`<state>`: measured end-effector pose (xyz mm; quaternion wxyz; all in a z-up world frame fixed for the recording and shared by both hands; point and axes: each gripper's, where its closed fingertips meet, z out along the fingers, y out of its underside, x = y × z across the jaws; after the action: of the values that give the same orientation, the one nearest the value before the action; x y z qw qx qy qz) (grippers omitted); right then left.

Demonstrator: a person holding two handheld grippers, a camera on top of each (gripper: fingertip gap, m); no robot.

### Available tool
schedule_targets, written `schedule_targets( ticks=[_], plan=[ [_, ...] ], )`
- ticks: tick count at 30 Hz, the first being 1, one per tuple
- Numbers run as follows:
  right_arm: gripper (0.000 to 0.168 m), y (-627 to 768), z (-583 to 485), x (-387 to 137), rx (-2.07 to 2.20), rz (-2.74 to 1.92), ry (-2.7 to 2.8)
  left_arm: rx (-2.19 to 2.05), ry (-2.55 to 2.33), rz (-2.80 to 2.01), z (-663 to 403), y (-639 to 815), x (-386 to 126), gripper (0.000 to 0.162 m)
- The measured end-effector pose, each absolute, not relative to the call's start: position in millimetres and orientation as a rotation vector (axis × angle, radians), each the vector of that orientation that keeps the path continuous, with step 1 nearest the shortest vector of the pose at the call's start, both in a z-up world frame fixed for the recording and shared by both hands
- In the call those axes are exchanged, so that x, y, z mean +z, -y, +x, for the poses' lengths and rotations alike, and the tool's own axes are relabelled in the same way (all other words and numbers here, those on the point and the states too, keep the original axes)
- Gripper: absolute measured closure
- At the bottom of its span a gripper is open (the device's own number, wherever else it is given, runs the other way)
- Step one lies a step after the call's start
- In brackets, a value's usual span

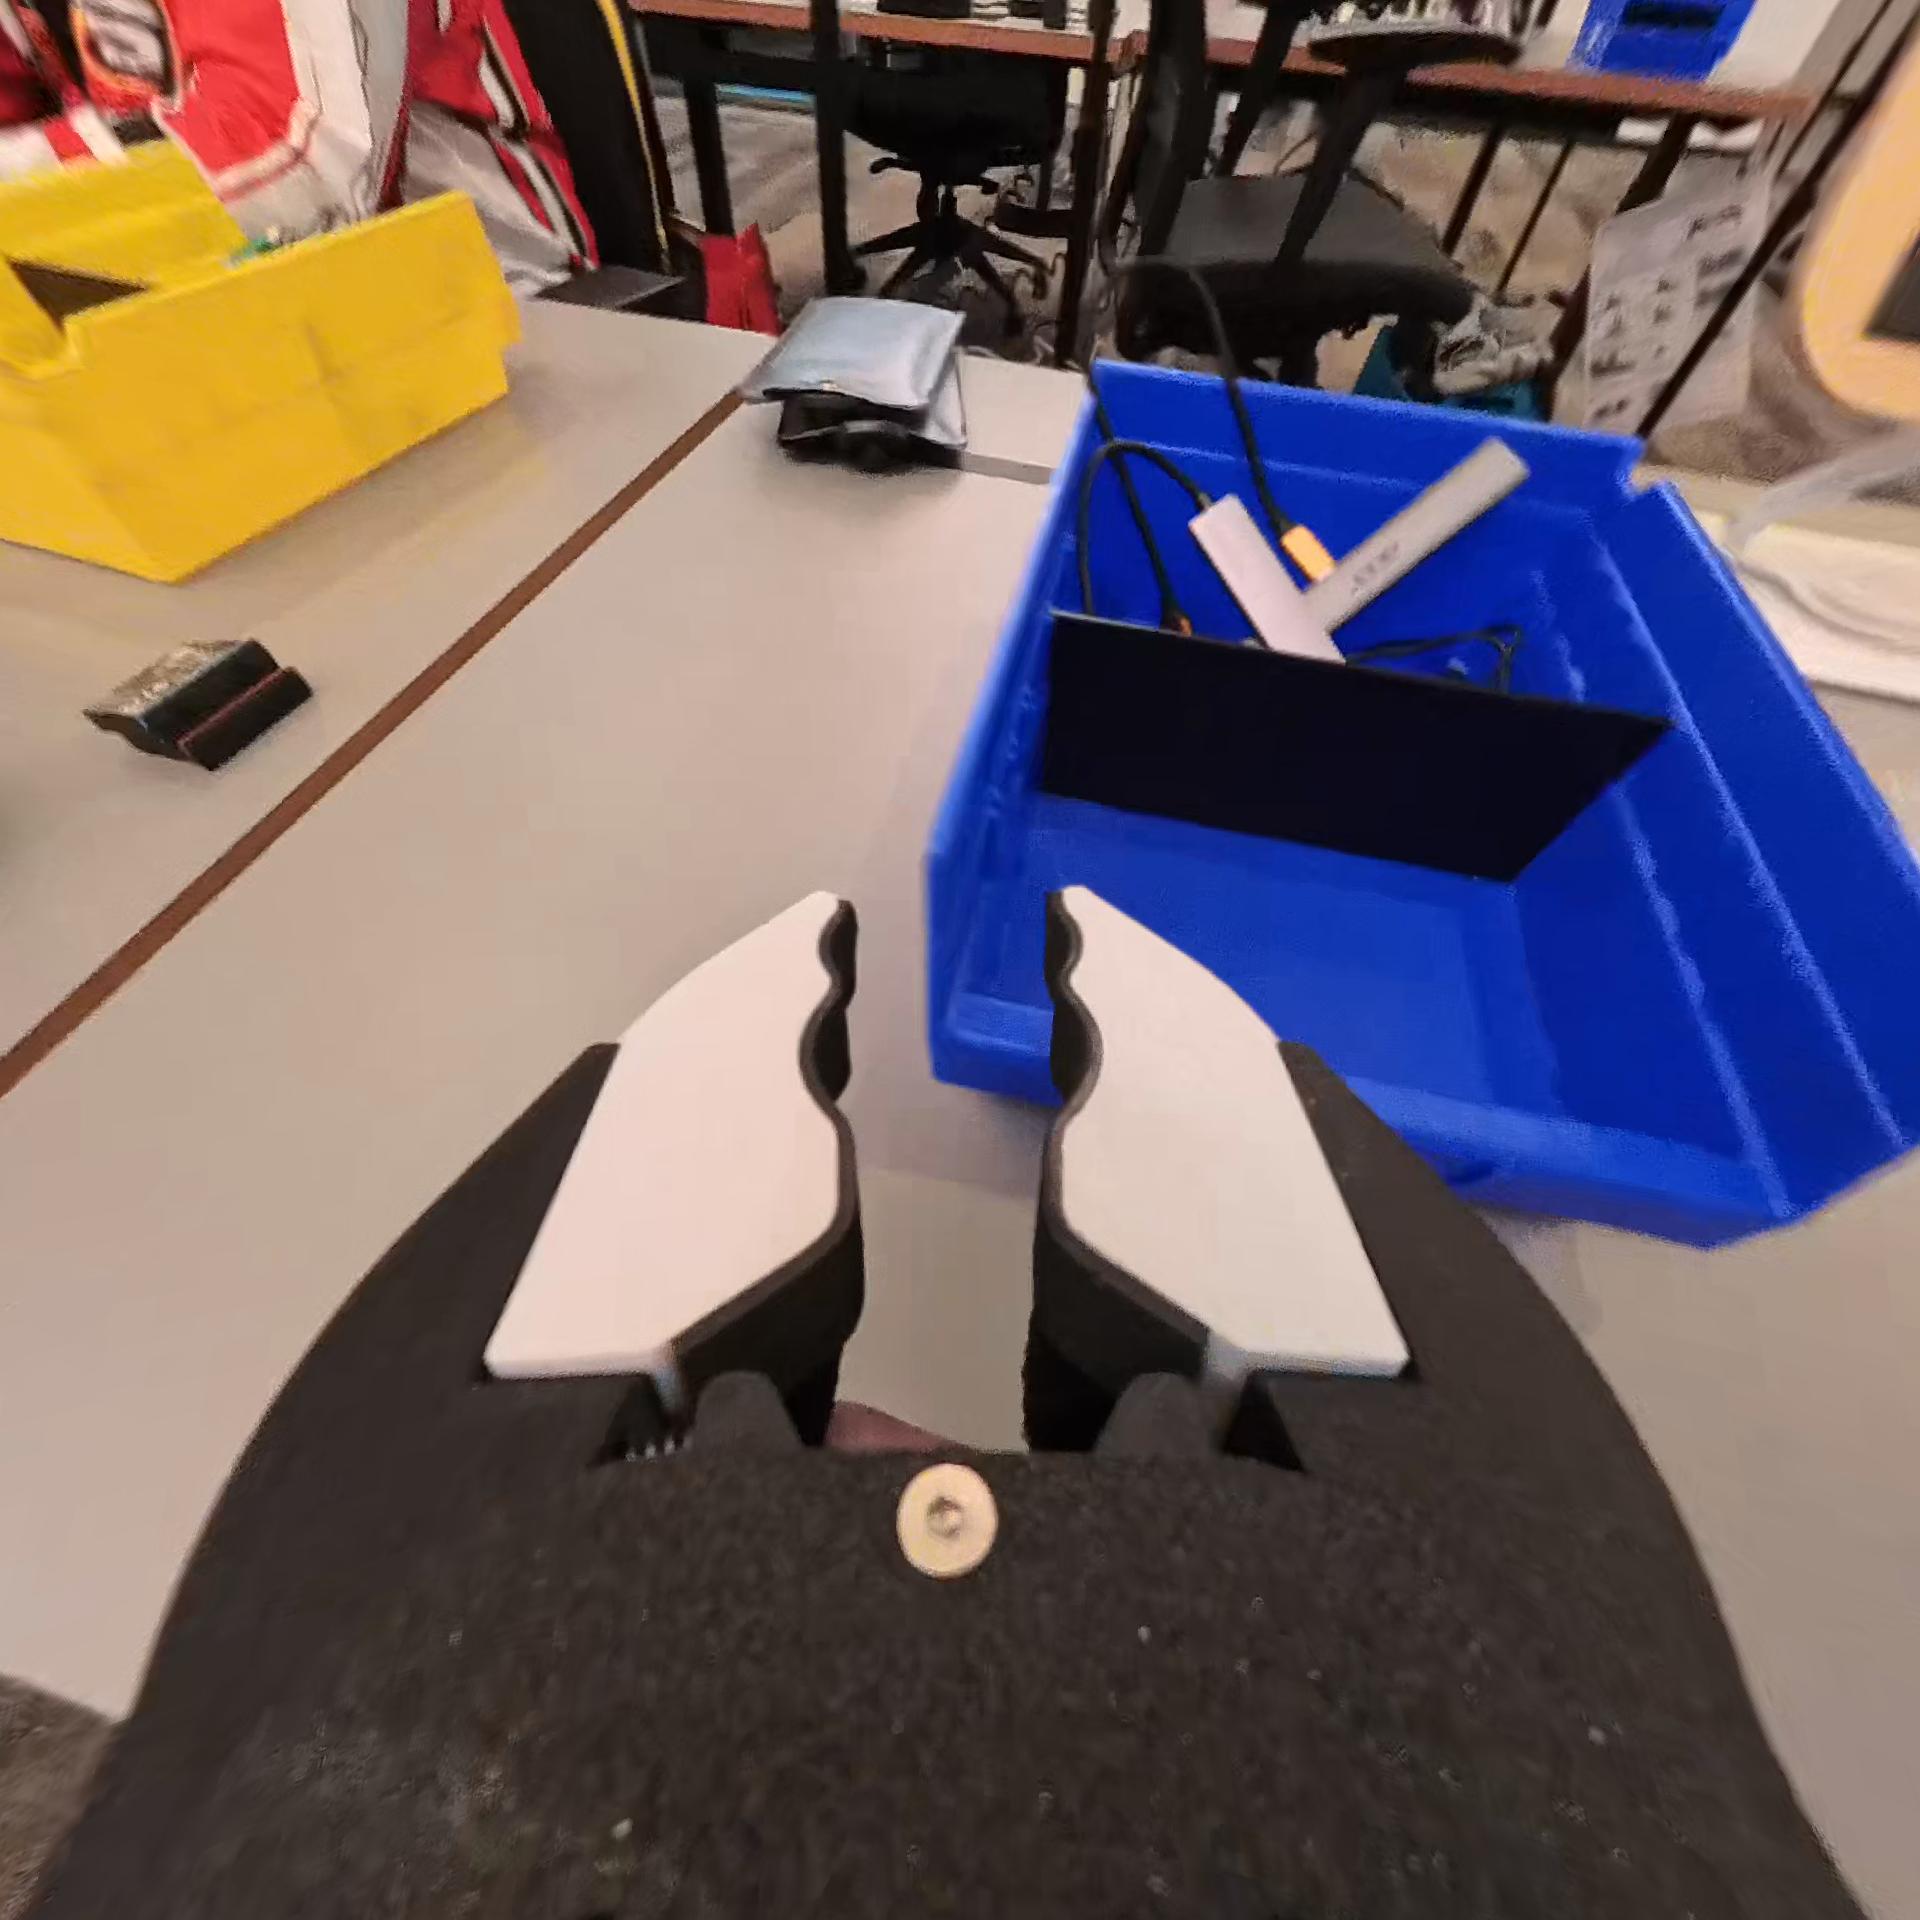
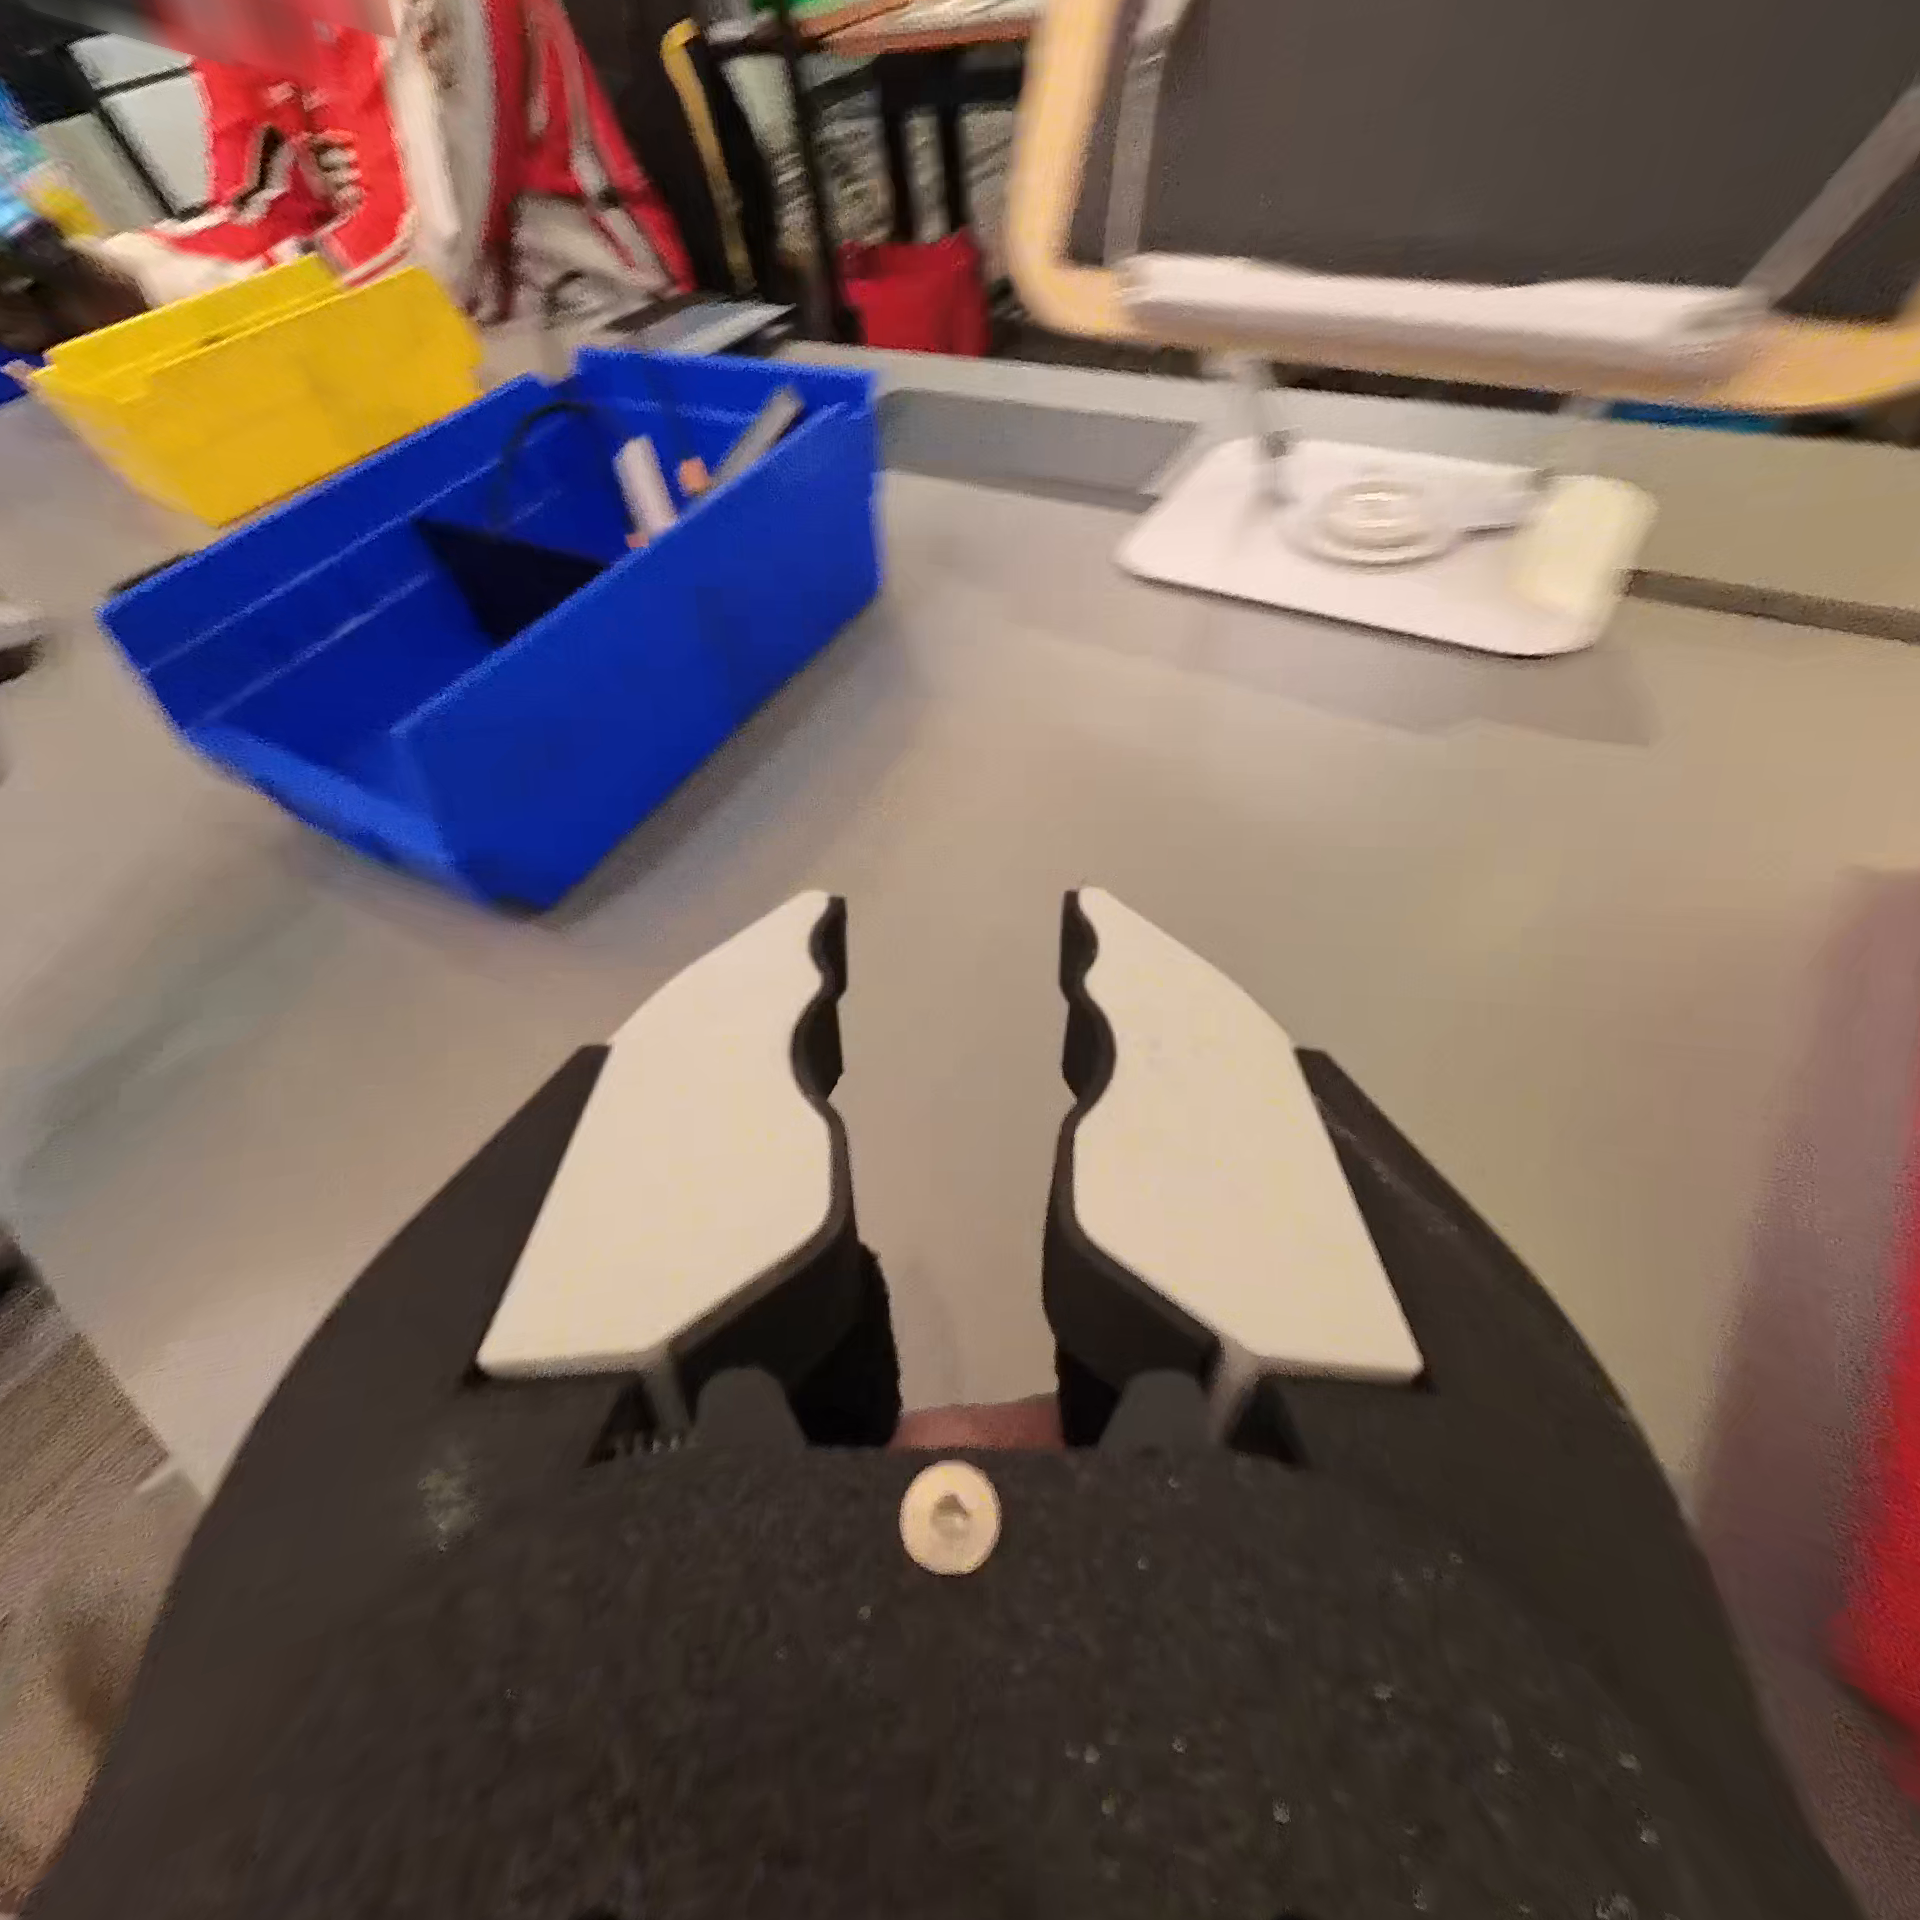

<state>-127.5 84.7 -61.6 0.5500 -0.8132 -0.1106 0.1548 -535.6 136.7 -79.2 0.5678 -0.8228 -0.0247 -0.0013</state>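
We are looking across grey tabletops (image 1: 582, 748) toward dark desks (image 1: 1195, 52), an office chair (image 1: 940, 197) and carpeted floor (image 1: 769, 156).

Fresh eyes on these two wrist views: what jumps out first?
The blue bin on the grey table, just right of the open, empty left gripper; a dark divider splits it, with cables and grey adapters in the far compartment and nothing showing in the near one. Next, the yellow bin at far left. The right gripper, also open and empty, is over bare table.
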Motion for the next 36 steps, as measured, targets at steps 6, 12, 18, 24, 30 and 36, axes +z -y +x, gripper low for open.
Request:
schedule_targets(
  ticks=[6, 12, 18, 24, 30, 36],
  plan=[
    [0.13, -26, 32, -38, 0.351, -1.846, -0.097, -0.069, -0.261, -2.005, -417, -104, -108, 0.128],
    [0.131, 8, 167, -92, -0.178, -1.883, -0.287, -0.196, -0.329, -1.976, -375, -100, -118, 0.131],
    [0.134, 11, 170, -116, -0.226, -1.812, -0.304, -0.23, -0.253, -1.943, -406, -113, -113, 0.131],
    [0.135, -1, 161, -95, -0.288, -1.729, -0.165, -0.149, -0.202, -1.92, -434, -119, -107, 0.131],
    [0.136, 0, 157, -99, -0.264, -1.743, -0.176, -0.285, -0.179, -1.936, -425, -114, -108, 0.131],
    [0.139, 2, 158, -100, -0.28, -1.756, -0.177, -0.317, -0.21, -1.969, -418, -114, -115, 0.13]
  ],
)
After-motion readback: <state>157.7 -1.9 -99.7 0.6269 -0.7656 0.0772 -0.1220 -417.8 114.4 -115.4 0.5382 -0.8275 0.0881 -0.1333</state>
